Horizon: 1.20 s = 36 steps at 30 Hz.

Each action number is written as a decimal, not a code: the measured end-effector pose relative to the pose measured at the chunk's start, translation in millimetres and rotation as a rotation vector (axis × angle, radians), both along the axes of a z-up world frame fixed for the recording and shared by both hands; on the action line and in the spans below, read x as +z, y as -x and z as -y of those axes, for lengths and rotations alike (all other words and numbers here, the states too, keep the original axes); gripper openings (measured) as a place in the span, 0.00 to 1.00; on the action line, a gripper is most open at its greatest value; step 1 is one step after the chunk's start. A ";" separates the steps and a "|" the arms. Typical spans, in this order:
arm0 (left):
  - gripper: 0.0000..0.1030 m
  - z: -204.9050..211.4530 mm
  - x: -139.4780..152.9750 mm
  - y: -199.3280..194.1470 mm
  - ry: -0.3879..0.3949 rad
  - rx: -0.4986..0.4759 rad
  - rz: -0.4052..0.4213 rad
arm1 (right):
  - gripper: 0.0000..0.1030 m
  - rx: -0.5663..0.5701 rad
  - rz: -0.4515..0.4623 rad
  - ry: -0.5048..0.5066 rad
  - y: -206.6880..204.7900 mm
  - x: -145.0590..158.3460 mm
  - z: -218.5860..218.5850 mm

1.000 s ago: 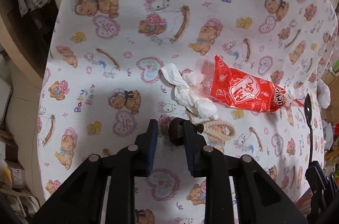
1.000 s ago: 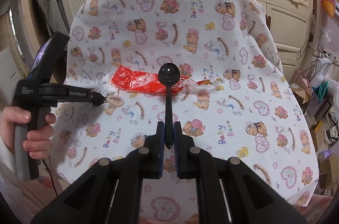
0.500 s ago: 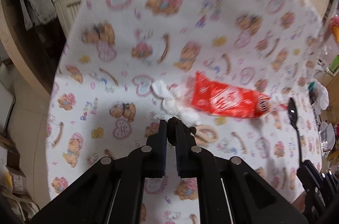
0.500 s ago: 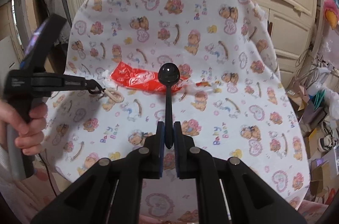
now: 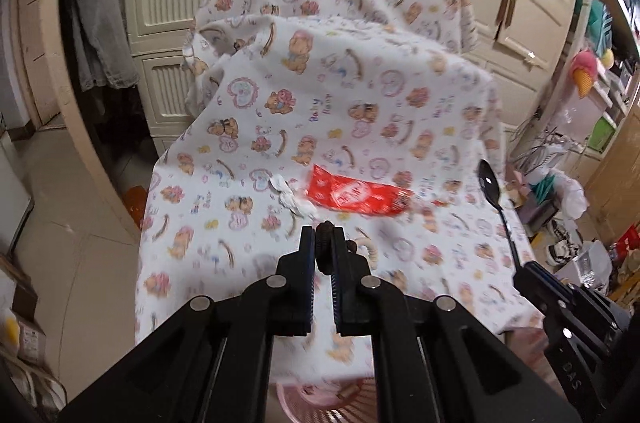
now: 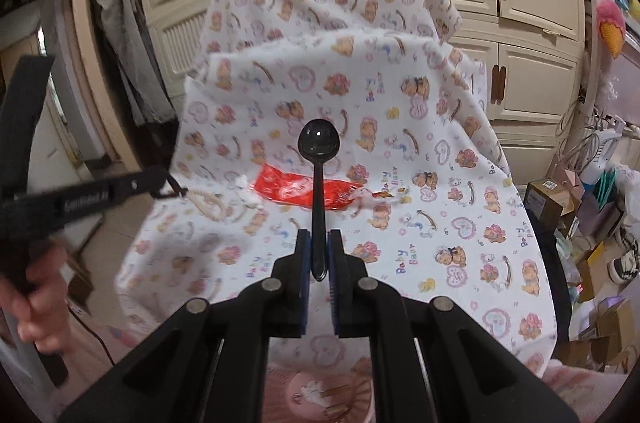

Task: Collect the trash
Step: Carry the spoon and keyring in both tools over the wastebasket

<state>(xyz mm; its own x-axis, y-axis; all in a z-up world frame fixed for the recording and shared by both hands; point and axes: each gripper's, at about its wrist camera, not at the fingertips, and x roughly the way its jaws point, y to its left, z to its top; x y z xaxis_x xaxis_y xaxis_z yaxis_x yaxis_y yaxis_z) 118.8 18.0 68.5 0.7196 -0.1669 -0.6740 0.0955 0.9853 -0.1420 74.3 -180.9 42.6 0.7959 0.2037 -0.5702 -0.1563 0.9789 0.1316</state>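
Both grippers have risen from the table since one second ago, and the left gripper [image 5: 323,247], whose jaws were apart around a small dark object then, is now pressed together on it. That dark ring-like object [image 5: 325,241] sits between the left pads, and a pale braided loop [image 6: 208,201] hangs from it just over the cloth; what it is exactly I cannot tell. At the far left of the right wrist view a hand [image 6: 30,307] grips the handle of the left tool. On the table, covered with a white cloth [image 5: 400,103] printed with teddy bears and hearts, a crumpled white tissue [image 5: 290,197] lies beside the left end of a red snack wrapper [image 5: 360,195], the two touching or nearly touching. Both pieces of trash rest on the cloth, beyond the fingertips of both tools. To the right, the right gripper [image 6: 319,251] is closed on the handle of a black plastic spoon [image 6: 319,143], which stands up with its bowl on top. A pink basket [image 6: 320,391] shows below the table edge.
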 end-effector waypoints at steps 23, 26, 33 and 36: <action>0.06 28.5 -102.8 75.5 0.001 -0.062 -0.249 | 0.07 0.096 -0.274 -0.006 82.2 -76.8 -17.5; 0.06 31.0 -115.9 71.5 -0.005 -0.065 -0.302 | 0.07 0.113 -0.339 -0.031 77.8 -87.6 -20.1; 0.06 30.7 -139.0 64.5 0.009 -0.072 -0.399 | 0.07 0.121 -0.483 -0.047 68.7 -113.5 -22.4; 0.06 31.0 -147.0 62.2 -0.010 -0.060 -0.424 | 0.07 0.126 -0.536 -0.045 65.8 -125.5 -23.7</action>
